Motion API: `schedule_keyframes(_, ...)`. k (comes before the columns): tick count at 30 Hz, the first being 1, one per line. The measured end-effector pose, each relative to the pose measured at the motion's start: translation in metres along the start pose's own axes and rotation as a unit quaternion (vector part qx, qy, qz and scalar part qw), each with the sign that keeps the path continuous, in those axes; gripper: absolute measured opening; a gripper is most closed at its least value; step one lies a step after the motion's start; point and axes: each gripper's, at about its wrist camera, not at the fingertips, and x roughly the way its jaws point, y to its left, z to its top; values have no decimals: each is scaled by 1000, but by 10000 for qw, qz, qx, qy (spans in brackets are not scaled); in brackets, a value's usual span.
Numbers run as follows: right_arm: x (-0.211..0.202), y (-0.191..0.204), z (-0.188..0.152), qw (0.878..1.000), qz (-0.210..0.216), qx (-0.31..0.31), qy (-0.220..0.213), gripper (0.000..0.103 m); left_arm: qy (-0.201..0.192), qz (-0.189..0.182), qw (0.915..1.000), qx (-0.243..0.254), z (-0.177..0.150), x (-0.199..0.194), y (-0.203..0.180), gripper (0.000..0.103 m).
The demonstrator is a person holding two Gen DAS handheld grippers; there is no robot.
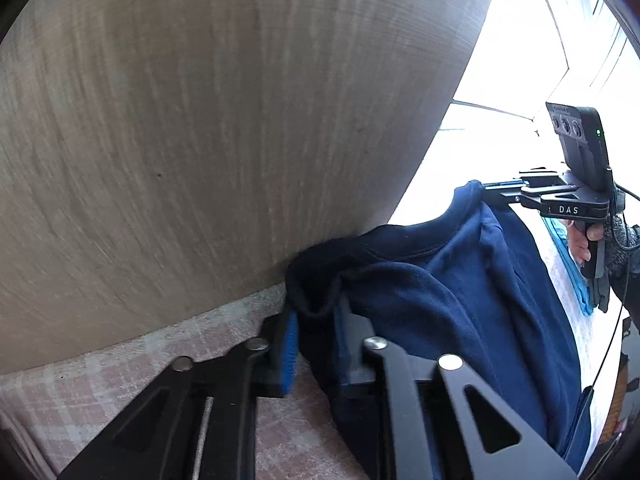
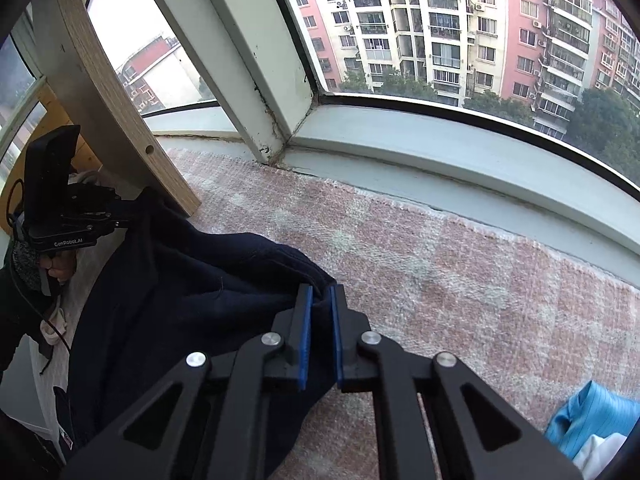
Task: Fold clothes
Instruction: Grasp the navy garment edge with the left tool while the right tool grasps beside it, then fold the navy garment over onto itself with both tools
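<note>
A navy blue sweatshirt (image 1: 460,292) hangs stretched between both grippers above a pink checked cloth surface (image 2: 440,280). My left gripper (image 1: 316,312) is shut on one bunched corner of it, close to a wooden panel. My right gripper (image 2: 322,300) is shut on the other corner, the dark fabric (image 2: 168,300) draping down to the left. Each gripper shows in the other's view: the right gripper (image 1: 486,190) pinches the garment's top edge, and the left gripper (image 2: 126,212) holds the far end. A gloved hand (image 1: 588,240) grips the right handle.
A large wooden panel (image 1: 200,140) stands right beside the left gripper. A window ledge (image 2: 440,148) and frame border the cloth surface's far edge. A light blue garment (image 2: 588,420) lies at the lower right. Pale clothing (image 2: 56,320) lies under the left hand.
</note>
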Motion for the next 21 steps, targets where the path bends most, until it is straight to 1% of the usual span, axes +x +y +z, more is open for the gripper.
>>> schedule_keyframes(3, -11, 4, 2, 9998, 130, 141, -57, 7, -155, -131, 9998, -13, -6, -12, -8, 8)
schedule_keyframes(8, -52, 25, 5, 9993, 255, 35, -274, 7, -388, -260, 9987, 217, -15, -45, -31, 8)
schedule_keyframes(11, -84, 46, -1, 9990, 293, -105, -334, 7, -422, -259, 9979, 416, -21, -76, -20, 8)
schedule_keyframes(12, -94, 53, -2, 9988, 306, -152, -354, 7, -426, -261, 9975, 491, -25, -86, -25, 8)
schedule_keyframes(13, -105, 60, -4, 9986, 318, -199, -373, 7, -430, -265, 9971, 568, -30, -96, -32, 8)
schedule_keyframes(15, -126, 74, -8, 9981, 344, -292, -413, 7, -435, -276, 9962, 702, -23, -87, -93, 8)
schedule_keyframes(17, -149, 90, -19, 9977, 410, -324, -432, 7, -433, -310, 9955, 783, -8, -89, -100, 8)
schedule_keyframes(19, -171, 106, -31, 9974, 452, -329, -445, 7, -436, -336, 9943, 908, -30, -129, -89, 8)
schedule_keyframes(21, -187, 119, -53, 9975, 444, -282, -468, 7, -440, -361, 9930, 1036, -55, -171, -77, 7)
